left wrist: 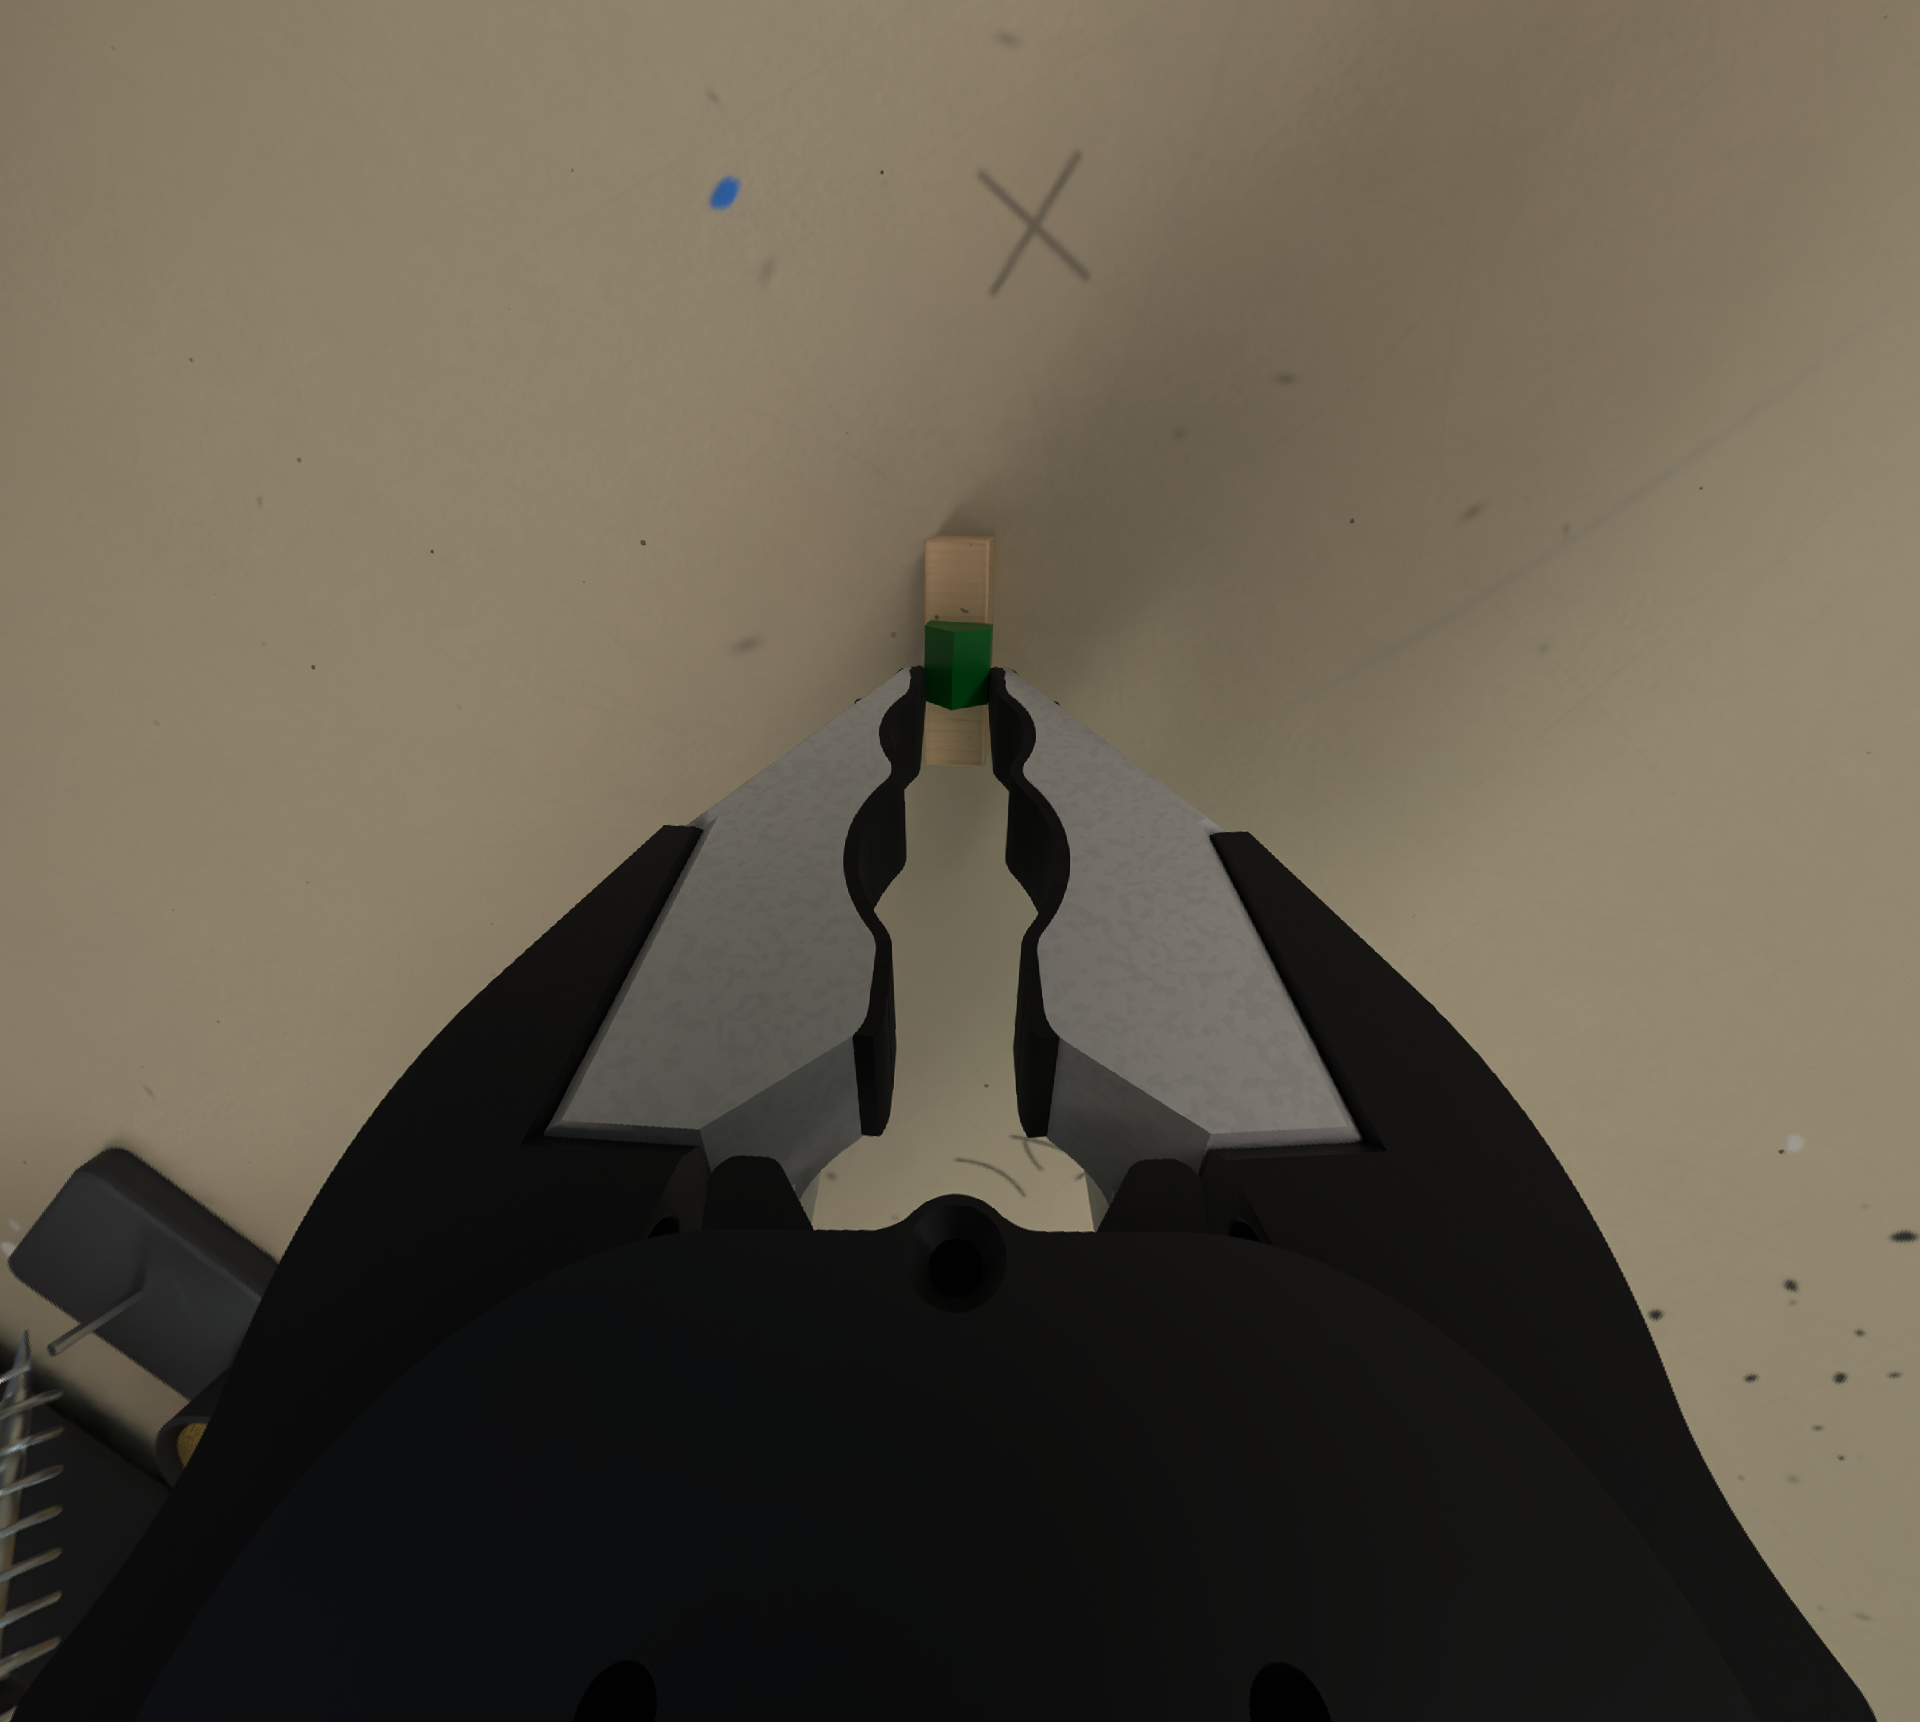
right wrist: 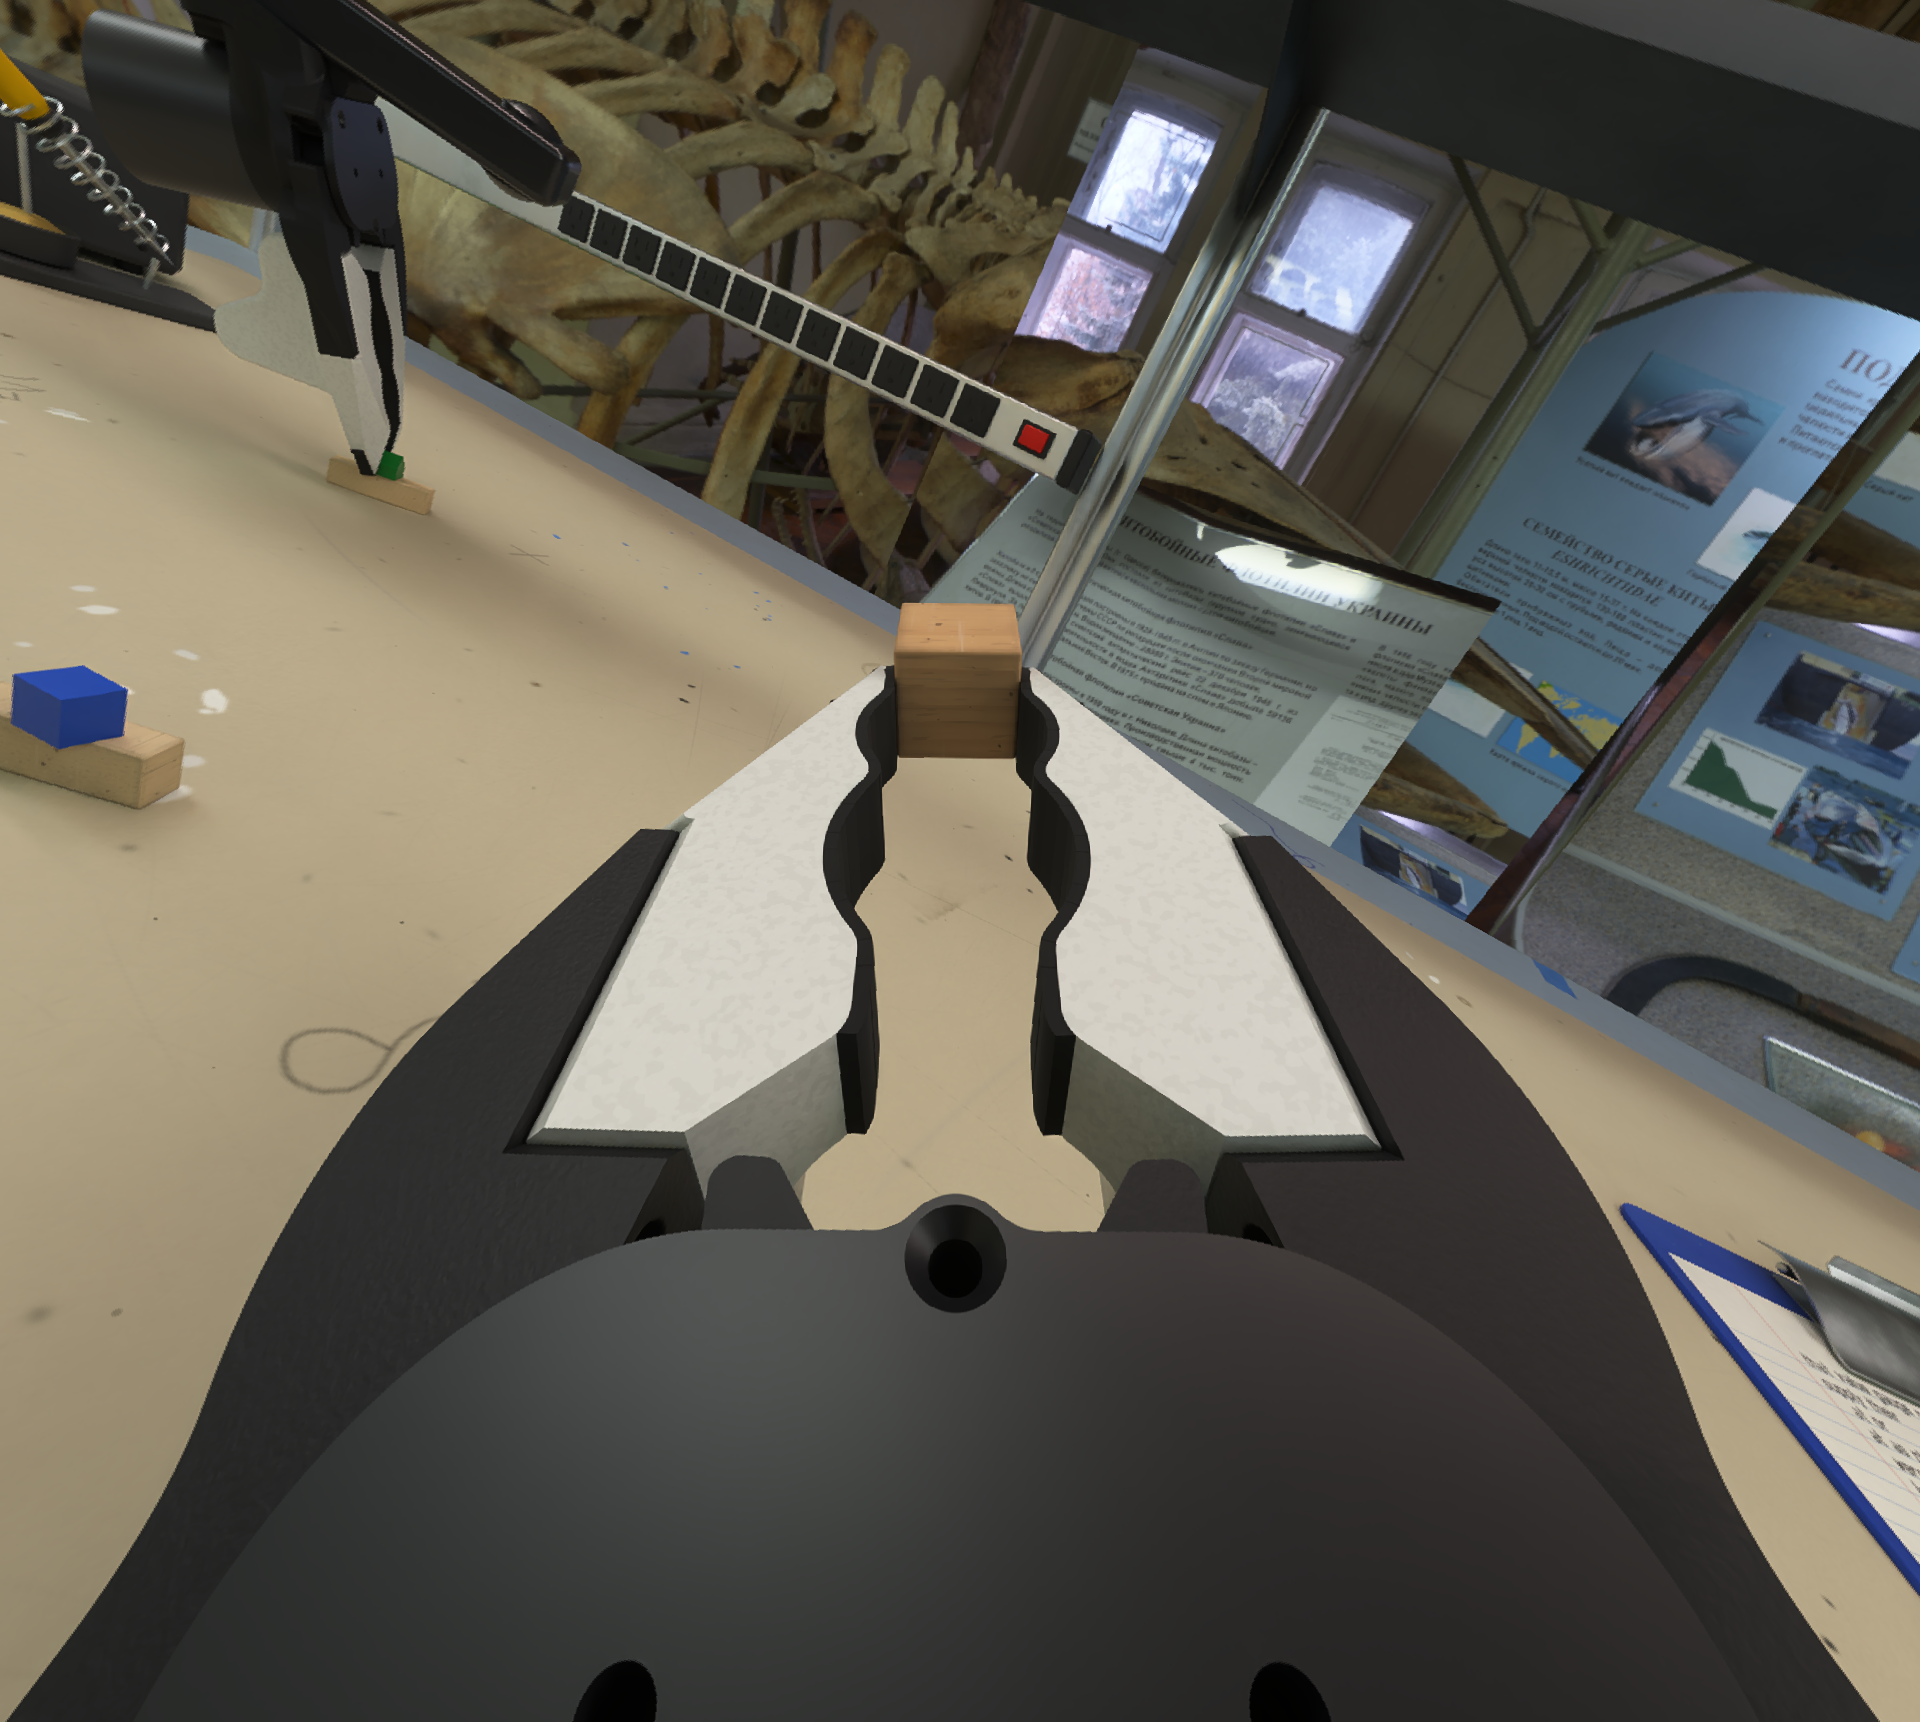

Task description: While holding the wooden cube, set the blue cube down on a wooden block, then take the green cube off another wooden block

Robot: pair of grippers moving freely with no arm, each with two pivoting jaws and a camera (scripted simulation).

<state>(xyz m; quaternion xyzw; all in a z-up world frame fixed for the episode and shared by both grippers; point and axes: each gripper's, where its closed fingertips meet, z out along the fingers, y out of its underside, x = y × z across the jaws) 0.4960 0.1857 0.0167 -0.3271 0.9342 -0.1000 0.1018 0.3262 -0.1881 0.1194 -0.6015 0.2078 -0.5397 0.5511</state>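
Observation:
In the left wrist view my left gripper (left wrist: 956, 685) points down at the table, its fingertips closed on both sides of the small green cube (left wrist: 958, 662). The cube rests on a pale wooden block (left wrist: 958, 581). The right wrist view shows the same gripper (right wrist: 376, 459), green cube (right wrist: 392, 465) and block (right wrist: 387, 490) at the far left. My right gripper (right wrist: 956, 706) is shut on the wooden cube (right wrist: 956, 680) and holds it above the table. The blue cube (right wrist: 68, 704) sits on another wooden block (right wrist: 120, 768) at the left.
A black power strip (right wrist: 810, 332) hangs slanted behind the table's far edge. A blue clipboard (right wrist: 1818, 1402) lies at the near right. A dark stand with a metal coil (right wrist: 94, 186) is at the far left, also in the left wrist view (left wrist: 125, 1257). A pencilled cross (left wrist: 1034, 223) marks the tabletop.

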